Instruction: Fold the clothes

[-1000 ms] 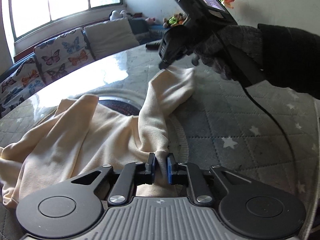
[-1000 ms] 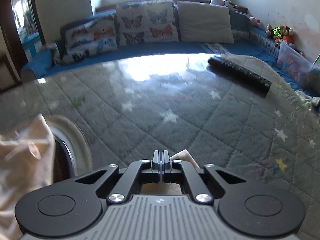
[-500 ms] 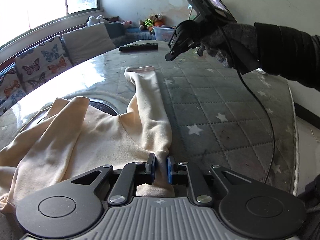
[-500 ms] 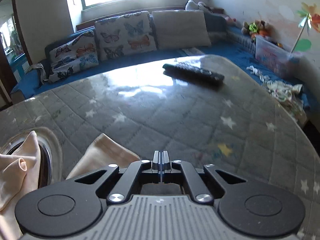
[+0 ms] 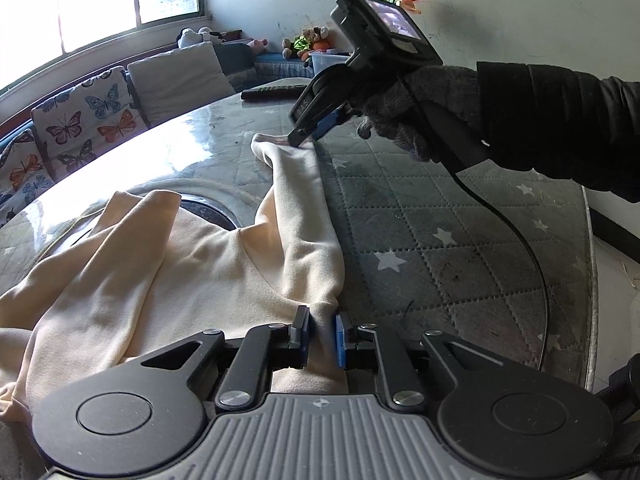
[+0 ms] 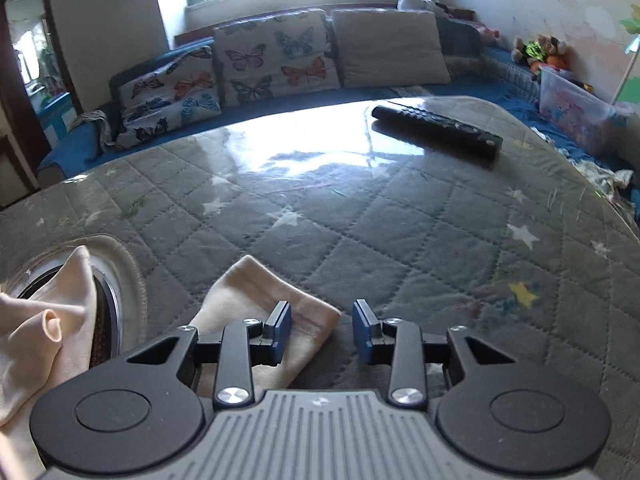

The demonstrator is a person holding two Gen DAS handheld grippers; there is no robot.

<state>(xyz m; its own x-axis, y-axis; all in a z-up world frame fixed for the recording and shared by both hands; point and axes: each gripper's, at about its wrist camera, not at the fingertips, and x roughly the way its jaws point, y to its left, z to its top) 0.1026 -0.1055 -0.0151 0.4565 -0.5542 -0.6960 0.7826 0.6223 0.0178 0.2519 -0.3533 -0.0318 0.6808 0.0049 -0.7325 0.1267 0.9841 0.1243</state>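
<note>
The left gripper (image 5: 321, 336) is pinching the sleeve (image 5: 308, 220) to anchor it, while the right gripper (image 6: 321, 330) is hovering wide open and empty over the cuff (image 6: 256, 296).

Counts: one cream long-sleeved fabric top (image 5: 192, 272) on one grey quilted star-print table cover (image 6: 400, 240). Two black two-finger grippers, left (image 5: 321, 338) and right (image 6: 321, 330). One black slim remote control (image 6: 436, 131). Two butterfly-print cushions (image 6: 276, 62), one plain beige cushion (image 6: 390, 48). One clear plastic storage box (image 6: 572, 100). Small cluster of soft toys (image 6: 538, 50), number unclear.
</note>
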